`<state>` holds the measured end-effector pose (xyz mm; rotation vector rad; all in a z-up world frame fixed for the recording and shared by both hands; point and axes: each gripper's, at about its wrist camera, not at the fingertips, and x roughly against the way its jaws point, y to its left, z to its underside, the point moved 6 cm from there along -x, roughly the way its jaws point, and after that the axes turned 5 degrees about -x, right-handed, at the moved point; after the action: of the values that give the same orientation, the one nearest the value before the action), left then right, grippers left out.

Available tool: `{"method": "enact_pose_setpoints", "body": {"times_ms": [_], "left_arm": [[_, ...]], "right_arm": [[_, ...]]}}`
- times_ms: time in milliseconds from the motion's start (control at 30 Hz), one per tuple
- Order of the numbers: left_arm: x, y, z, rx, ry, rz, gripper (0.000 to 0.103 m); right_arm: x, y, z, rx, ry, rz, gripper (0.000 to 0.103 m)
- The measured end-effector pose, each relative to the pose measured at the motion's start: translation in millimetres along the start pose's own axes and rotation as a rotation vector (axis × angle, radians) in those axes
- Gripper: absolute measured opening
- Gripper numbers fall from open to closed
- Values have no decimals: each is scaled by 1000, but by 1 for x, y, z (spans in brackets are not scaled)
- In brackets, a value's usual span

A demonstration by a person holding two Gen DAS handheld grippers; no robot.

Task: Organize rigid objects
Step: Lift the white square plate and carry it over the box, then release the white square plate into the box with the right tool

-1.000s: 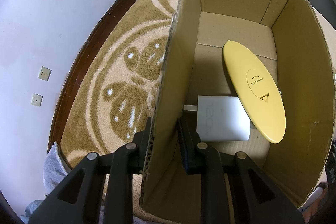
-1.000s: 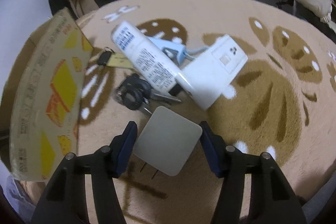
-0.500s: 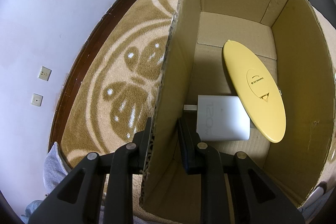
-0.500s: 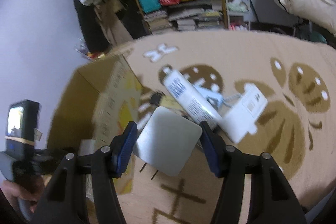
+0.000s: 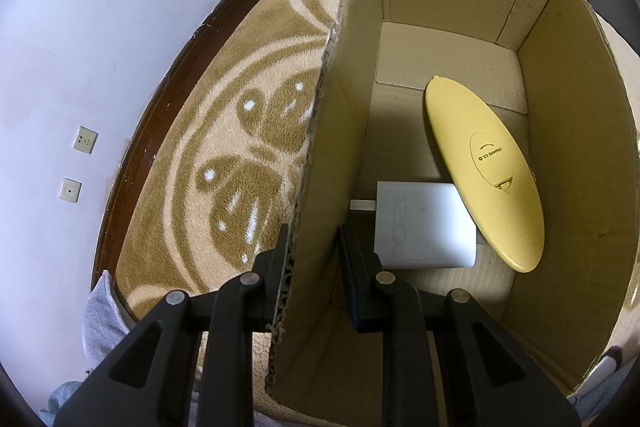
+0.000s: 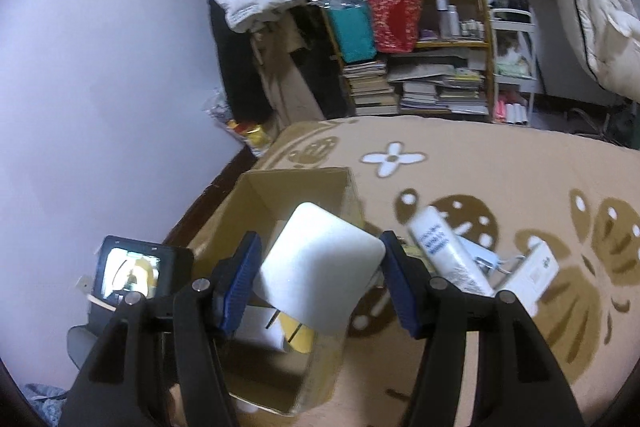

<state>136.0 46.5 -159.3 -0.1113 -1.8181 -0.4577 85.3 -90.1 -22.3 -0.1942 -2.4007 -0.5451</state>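
My left gripper (image 5: pixel 314 259) is shut on the near left wall of the cardboard box (image 5: pixel 332 155). Inside the box lie a white charger block (image 5: pixel 424 227) and a yellow oval case (image 5: pixel 484 171) leaning over it. My right gripper (image 6: pixel 320 283) is shut on a white square charger (image 6: pixel 320 267), prongs pointing down, held above the open box (image 6: pixel 288 195). On the rug to the right lie a white tube (image 6: pixel 444 247) and a white rectangular device (image 6: pixel 532 275).
The box stands on a tan patterned rug (image 6: pixel 500 187) near a white wall (image 5: pixel 80 47) with a dark baseboard. A cluttered shelf with books and bags (image 6: pixel 412 39) stands at the back. The left gripper's camera unit (image 6: pixel 132 275) shows at the lower left.
My right gripper has lifted the white charger off the rug and carried it left, over the open box. The left gripper has held still on the box wall.
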Motion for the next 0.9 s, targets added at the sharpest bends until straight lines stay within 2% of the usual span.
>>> {"method": "enact_pose_setpoints", "body": {"times_ms": [133,733,900], "left_arm": [[0,0,0,1,0,1,20],[-1,0,0,-3,-2,3,20],[-1,-2,1,-13,-6,-8,20]], "right_arm": [[-4,8,5,-1,17,-49,64],[-37,9,31,-1,109,-71,64],[-39,4,37,-37,120,-76,65]]}}
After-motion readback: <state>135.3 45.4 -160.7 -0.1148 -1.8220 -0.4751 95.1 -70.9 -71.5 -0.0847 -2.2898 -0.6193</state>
